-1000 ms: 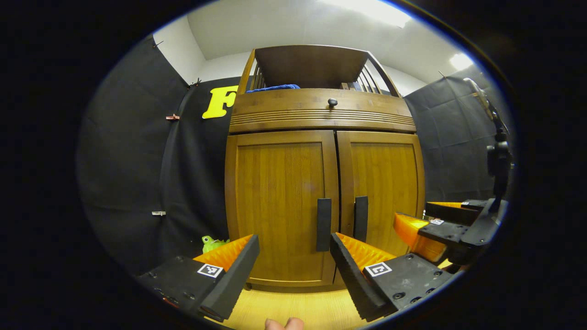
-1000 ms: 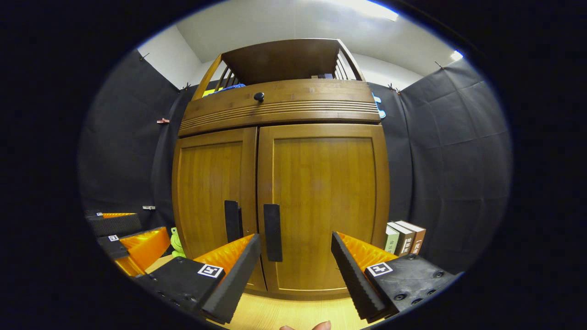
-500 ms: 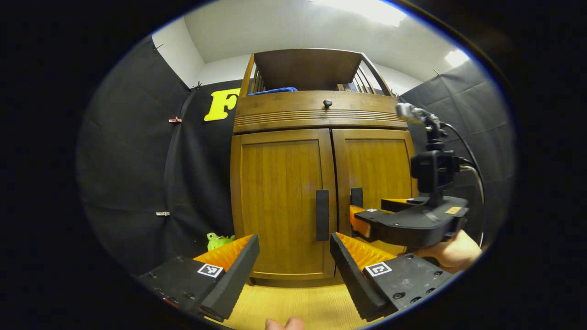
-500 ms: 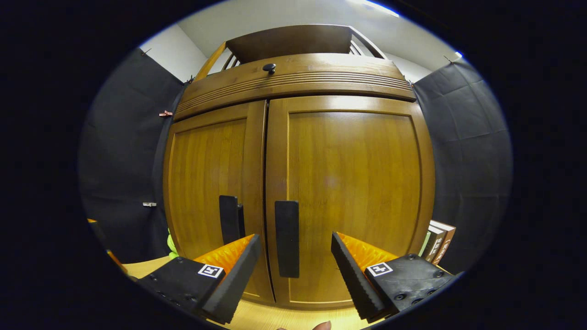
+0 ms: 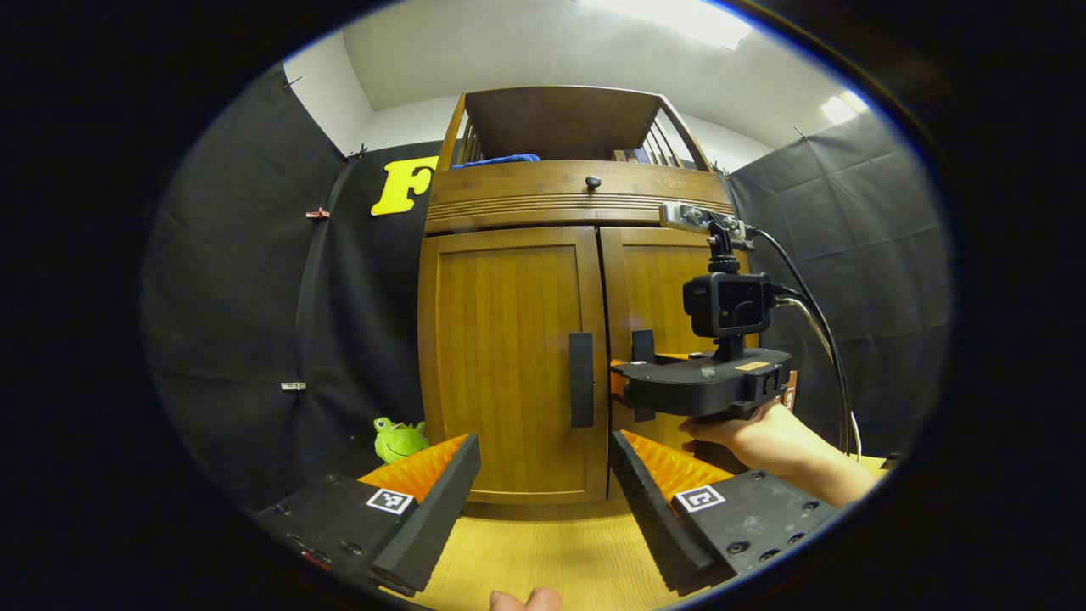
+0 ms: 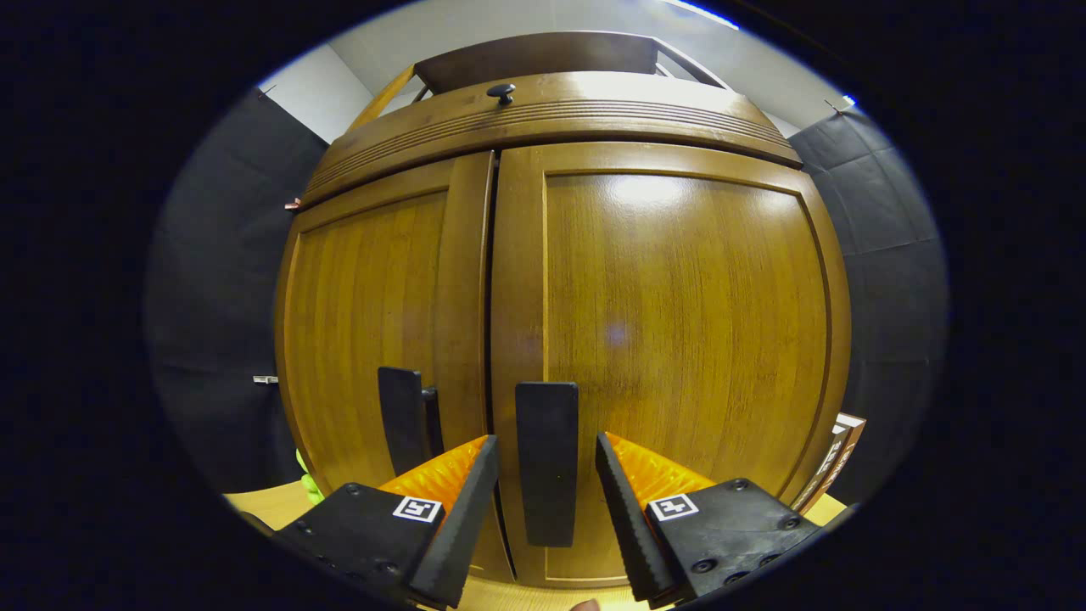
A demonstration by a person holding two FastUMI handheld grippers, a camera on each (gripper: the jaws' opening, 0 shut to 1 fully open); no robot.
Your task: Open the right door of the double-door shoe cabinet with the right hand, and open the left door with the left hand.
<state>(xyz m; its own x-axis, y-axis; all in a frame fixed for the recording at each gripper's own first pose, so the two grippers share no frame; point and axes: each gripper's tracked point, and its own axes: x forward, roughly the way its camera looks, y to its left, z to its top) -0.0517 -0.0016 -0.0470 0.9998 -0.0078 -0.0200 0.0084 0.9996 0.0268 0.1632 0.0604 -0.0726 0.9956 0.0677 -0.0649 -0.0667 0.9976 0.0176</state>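
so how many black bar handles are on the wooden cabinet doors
2: the left door's black bar handle at its inner edge, and the right door's black bar handle, between the right gripper fingers, not yet clamped.

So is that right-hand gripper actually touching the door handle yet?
Apart. In the right gripper view the right gripper straddles the right door handle, with wood showing between the handle and each finger.

Recording booth, black cloth walls (image 5: 237, 297), wooden shoe cabinet (image 5: 509, 356), wood floor (image 5: 543, 560)

One cabinet (image 5: 509, 356), two doors (image 6: 679, 339), two handles (image 6: 547, 462), one frog toy (image 5: 399, 439).
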